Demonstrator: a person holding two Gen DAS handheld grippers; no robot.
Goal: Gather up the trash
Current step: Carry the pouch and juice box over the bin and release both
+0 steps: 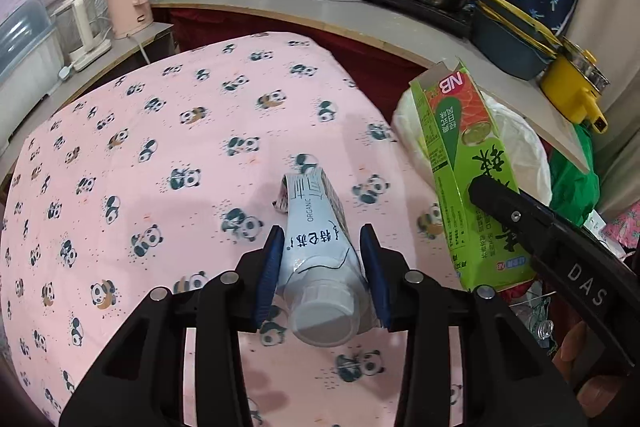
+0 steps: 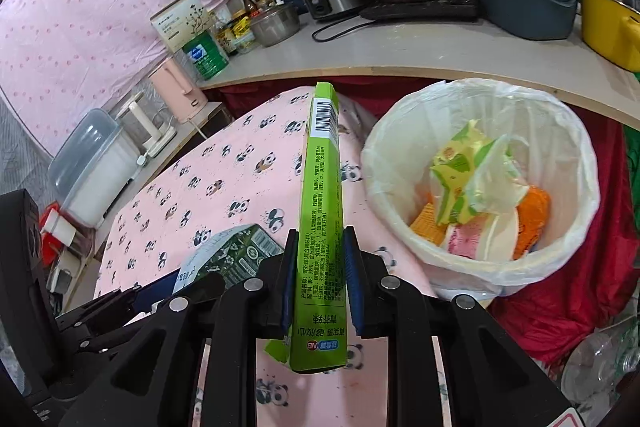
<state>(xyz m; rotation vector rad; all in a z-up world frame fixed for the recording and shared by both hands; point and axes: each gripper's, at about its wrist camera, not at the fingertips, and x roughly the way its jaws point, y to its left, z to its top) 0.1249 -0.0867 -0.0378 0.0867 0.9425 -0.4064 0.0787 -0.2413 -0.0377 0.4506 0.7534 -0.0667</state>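
Left wrist view shows the left tool [image 1: 323, 267] clenched on a white milk carton [image 1: 316, 247], blue pads pressed to both its sides, screw cap toward the camera and the crumpled far end pointing out over the panda-print tablecloth [image 1: 140, 155]; whether the carton rests on the cloth or hangs just above it I cannot tell. To the right in the same view the right tool [image 1: 500, 203] comes in from the near right, tilted up and leftward, grasping a green wasabi box [image 1: 460, 163] whose open flap end points up and away. Right wrist view has the right tool [image 2: 319, 279] gripping that green box [image 2: 320, 211] on its narrow sides, barcode end far, held over the right edge of the cloth-covered worktop; the milk carton [image 2: 232, 255] shows just left of it. Further right stands the lined trash bin [image 2: 472, 267], below worktop level, already holding wrappers and paper. Both pieces appear to be picked up, so the step in hand is likely the carry to the bin. The next move would call for swinging the green box rightward over the bin mouth and letting go, the carton after it.
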